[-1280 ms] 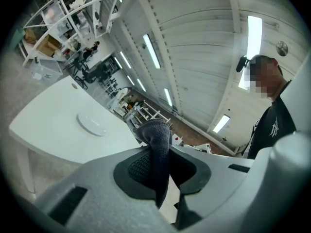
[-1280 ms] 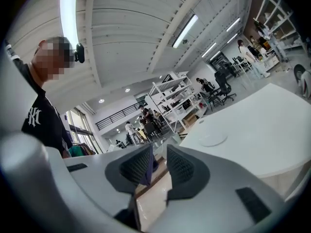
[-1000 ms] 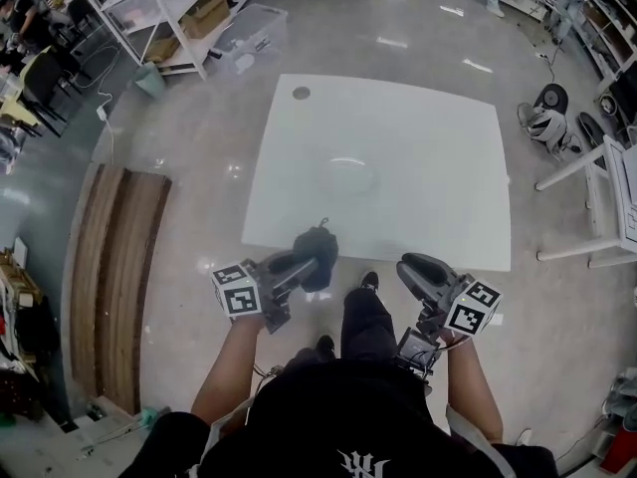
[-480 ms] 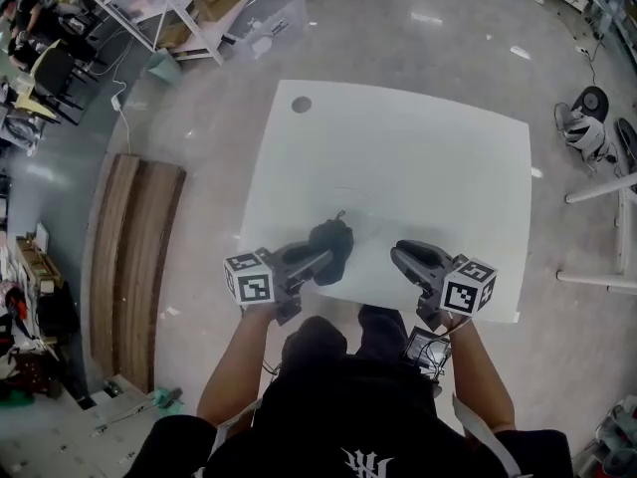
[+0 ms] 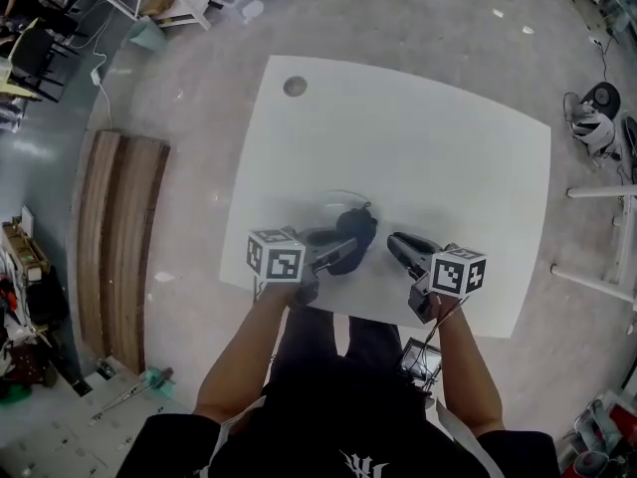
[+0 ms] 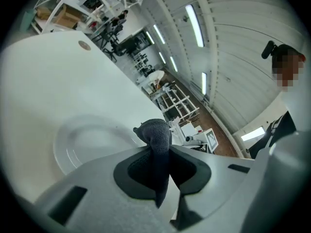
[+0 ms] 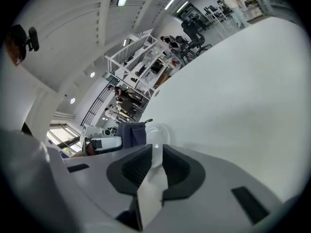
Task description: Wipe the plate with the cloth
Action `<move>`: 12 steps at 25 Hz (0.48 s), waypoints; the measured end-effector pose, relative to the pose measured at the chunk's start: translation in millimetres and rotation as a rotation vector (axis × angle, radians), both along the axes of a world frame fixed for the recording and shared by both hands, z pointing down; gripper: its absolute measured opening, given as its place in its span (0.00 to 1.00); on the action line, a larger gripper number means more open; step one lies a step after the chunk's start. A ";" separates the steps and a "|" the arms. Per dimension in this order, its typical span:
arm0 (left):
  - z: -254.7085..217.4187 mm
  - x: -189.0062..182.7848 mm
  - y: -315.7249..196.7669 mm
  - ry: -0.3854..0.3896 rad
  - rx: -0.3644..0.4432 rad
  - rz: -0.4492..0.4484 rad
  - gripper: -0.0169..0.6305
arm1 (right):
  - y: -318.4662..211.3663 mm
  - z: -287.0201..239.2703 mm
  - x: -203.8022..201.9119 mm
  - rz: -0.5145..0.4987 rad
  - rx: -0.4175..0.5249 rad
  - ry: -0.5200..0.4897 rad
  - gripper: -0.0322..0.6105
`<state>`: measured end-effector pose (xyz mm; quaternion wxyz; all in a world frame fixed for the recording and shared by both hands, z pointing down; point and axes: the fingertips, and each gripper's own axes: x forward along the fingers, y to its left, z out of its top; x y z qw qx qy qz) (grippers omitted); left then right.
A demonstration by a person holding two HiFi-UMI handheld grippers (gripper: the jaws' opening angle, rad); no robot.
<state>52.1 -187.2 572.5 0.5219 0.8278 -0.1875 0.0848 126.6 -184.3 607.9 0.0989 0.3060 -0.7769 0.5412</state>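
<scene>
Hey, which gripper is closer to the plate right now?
Left. The left gripper, shut on the cloth, is at the near edge of the plate. The right gripper is empty, off to the plate's right and apart from it.

The plate [image 6: 90, 143] is round, white and shallow, and lies flat on the white worktop [image 5: 448, 157] near its front edge. The cloth [image 5: 355, 235] is dark grey and bunched. It is pinched between the fingers [image 6: 132, 168] of the left gripper [image 6: 157, 162], at the plate's near rim.
</scene>
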 end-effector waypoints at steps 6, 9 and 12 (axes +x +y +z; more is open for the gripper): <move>24.4 -0.5 -26.6 -0.029 -0.097 -0.008 0.10 | -17.7 30.4 -19.4 -0.029 -0.156 -0.013 0.14; 30.7 1.1 -27.0 -0.025 -0.141 0.000 0.10 | -16.6 37.0 -27.8 -0.042 -0.216 -0.023 0.14; 36.6 4.4 -22.1 -0.037 -0.173 0.028 0.10 | -13.1 38.7 -35.5 -0.060 -0.246 -0.027 0.13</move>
